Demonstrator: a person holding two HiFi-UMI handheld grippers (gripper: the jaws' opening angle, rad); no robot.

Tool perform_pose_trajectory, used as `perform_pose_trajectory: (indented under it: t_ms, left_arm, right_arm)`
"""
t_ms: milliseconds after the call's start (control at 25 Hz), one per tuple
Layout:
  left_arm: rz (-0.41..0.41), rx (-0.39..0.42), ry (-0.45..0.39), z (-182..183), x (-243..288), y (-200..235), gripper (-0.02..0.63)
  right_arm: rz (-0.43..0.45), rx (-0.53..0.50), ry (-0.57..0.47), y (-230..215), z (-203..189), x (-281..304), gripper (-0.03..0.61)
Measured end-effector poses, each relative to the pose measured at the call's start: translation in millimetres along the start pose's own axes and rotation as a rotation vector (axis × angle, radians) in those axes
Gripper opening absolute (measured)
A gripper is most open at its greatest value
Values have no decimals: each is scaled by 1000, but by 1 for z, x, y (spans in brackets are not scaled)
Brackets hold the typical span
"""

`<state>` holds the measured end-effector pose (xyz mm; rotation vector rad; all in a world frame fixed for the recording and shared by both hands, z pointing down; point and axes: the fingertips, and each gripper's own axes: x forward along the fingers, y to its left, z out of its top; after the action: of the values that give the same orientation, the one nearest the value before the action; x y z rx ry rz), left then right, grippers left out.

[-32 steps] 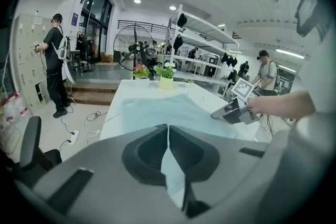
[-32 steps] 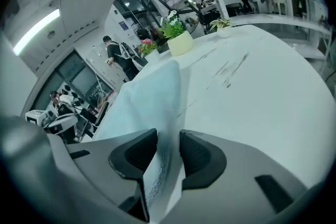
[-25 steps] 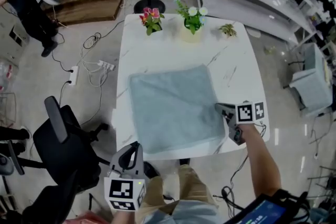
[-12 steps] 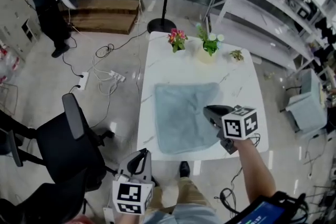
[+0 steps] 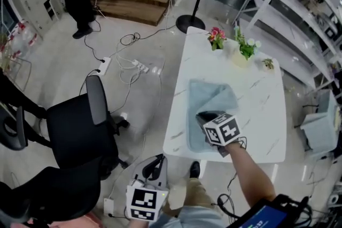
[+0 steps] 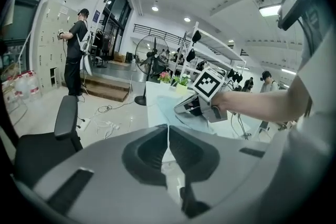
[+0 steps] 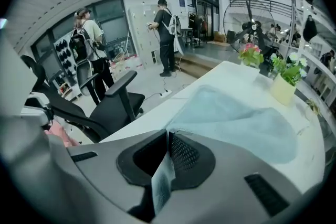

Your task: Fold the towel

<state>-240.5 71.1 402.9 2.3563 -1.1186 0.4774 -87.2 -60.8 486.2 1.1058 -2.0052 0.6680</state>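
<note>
Blue towel (image 5: pixel 215 97), half folded on the worktop (image 5: pixel 262 115), is pinched by the right gripper (image 5: pixel 205 116); left gripper (image 5: pixel 155 164) closed, empty

Bright even light from ceiling lamps (image 6: pixel 270 9); soft glare on the glossy floor (image 5: pixel 151 69) and white tabletop (image 5: pixel 267 115). Heavy fisheye bend and black corners in left gripper view and right gripper view; head view slightly blurred

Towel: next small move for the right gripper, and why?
Probably carry the right gripper across to the towel's left edge, as the head view shows it, and lower it there. Its jaws are shut on a towel edge, and the cloth is lifted and only partly doubled over on the table. The left gripper is shut, empty, off the table.
</note>
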Motion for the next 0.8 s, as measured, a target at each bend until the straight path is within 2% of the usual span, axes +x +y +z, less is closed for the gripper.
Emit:
perform_pose_trajectory:
  t_ms: [200, 280, 320, 400, 480, 640, 720, 800]
  left_arm:
    - [22, -38, 20, -16, -4, 13, 12]
    - [27, -48, 28, -19, -5, 16, 12]
    - [27, -46, 25, -19, -5, 16, 12]
    - [22, -34, 10, -15, -3, 13, 12]
    - [11, -24, 2, -7, -1, 9, 12]
    - [-16, 3, -15, 9, 6, 0, 12]
    - [-25, 16, -29, 14, 10, -4, 12]
    - [-31, 20, -31, 15, 13, -7, 12]
  right_arm:
    - [10, 34, 38, 1, -15, 36, 32]
    - [44, 15, 51, 6, -15, 40, 40]
    - [74, -5, 64, 12, -13, 38, 64]
    - [131, -46, 82, 25, -7, 24, 167]
    - [158, -76, 63, 36, 4, -1, 199]
    - [217, -59, -41, 48, 31, -43, 199]
    - [191, -71, -98, 37, 37, -60, 189]
    - [155, -52, -141, 20, 32, -74, 91]
